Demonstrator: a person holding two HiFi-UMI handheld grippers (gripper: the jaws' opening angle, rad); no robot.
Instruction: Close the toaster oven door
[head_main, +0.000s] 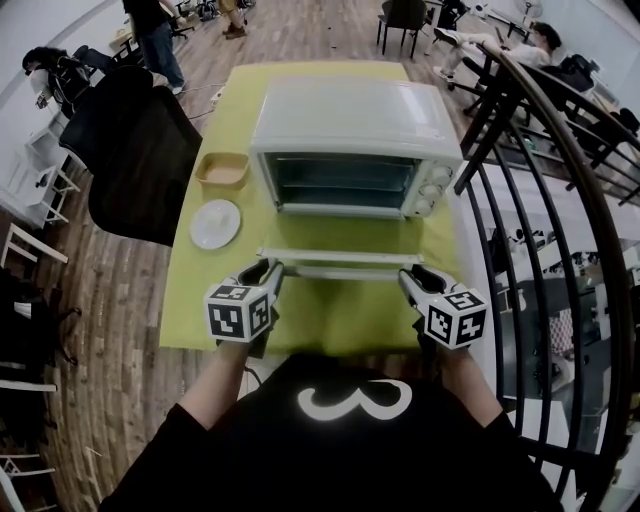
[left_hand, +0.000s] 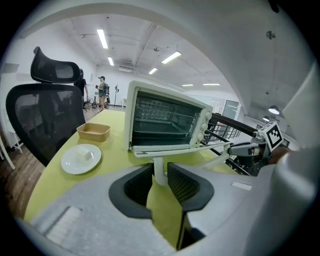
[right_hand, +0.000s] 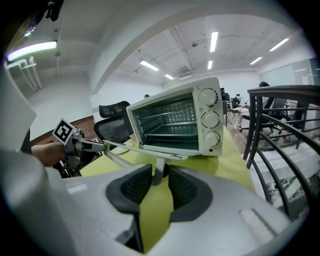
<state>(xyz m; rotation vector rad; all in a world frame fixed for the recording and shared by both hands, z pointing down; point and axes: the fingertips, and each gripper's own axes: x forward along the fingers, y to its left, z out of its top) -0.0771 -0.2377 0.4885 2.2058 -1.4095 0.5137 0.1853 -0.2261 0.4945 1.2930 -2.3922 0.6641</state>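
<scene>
Now a plate near the toaster oven holds a block.

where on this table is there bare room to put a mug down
Bare tabletop: the near strip of the table in front of the open door, and the near left corner in front of the plate. Crowded: left of the toaster oven, where plate and tan tray sit; its right side is narrow.

Black shirt — white looped print

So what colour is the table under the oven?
The table is yellow-green; the head view shows it best.
</scene>
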